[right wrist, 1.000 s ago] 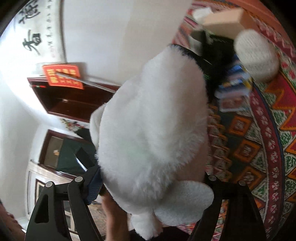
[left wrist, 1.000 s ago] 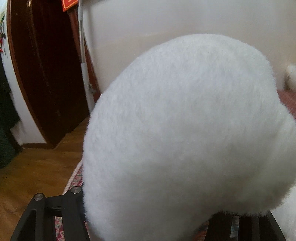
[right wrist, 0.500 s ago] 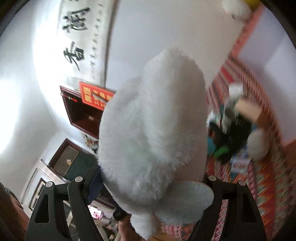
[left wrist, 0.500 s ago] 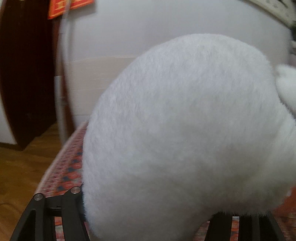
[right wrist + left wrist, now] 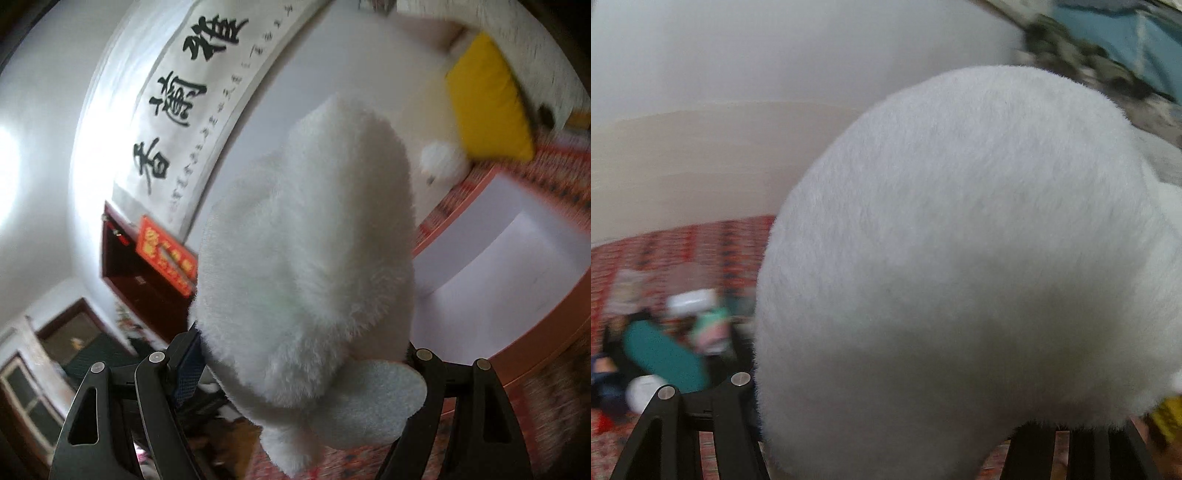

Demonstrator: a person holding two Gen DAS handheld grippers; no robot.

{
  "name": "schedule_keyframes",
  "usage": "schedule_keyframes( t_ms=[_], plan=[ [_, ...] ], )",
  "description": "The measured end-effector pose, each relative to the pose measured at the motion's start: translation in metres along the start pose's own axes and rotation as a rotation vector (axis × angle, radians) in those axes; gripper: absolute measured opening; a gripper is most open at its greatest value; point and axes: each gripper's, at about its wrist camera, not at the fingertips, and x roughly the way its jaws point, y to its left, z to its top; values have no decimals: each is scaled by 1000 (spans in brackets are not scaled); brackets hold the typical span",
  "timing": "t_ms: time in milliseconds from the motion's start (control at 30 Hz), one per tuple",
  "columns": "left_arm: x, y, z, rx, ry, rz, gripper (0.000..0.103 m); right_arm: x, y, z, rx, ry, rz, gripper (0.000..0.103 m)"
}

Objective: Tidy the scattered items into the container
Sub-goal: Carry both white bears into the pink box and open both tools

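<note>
The left tool (image 5: 886,435) is clamped on a white plush toy (image 5: 960,277), whose rounded furry body sits between its black fingers (image 5: 731,424) and fills most of the view ahead of it. The right tool (image 5: 291,373) grips what looks like the same kind of white plush toy (image 5: 306,258), with a flat pale ear or foot (image 5: 373,398) hanging just by its right-hand finger. Beyond the left tool, low on its left side, a red patterned rug (image 5: 683,243) spreads under a blurred clutter of items: a teal oval piece (image 5: 661,354), a white lidded jar (image 5: 690,302) and a pastel cup-like thing (image 5: 713,328). A plain pale wall (image 5: 775,92) rises behind them. Ahead of the right tool, to its right, an orange-rimmed container (image 5: 517,332) with a pale lilac inside stands on the same rug, and a yellow cushion (image 5: 487,107) lies farther off. To its left hang a calligraphy scroll (image 5: 192,92) and a red banner (image 5: 166,254) over a dark wooden doorway (image 5: 147,295).
</note>
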Motion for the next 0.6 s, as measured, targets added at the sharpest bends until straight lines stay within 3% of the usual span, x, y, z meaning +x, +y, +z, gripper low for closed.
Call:
schedule_keyframes(
  t_ms=[333,600],
  plan=[
    [84,-73,21,-113,185,-300,68,-37,-19,64,-178,-30,-233,82],
    [171,-74,-10,-327,406,-424,69,-19,-41,94,-351,-5,-472,82]
  ],
)
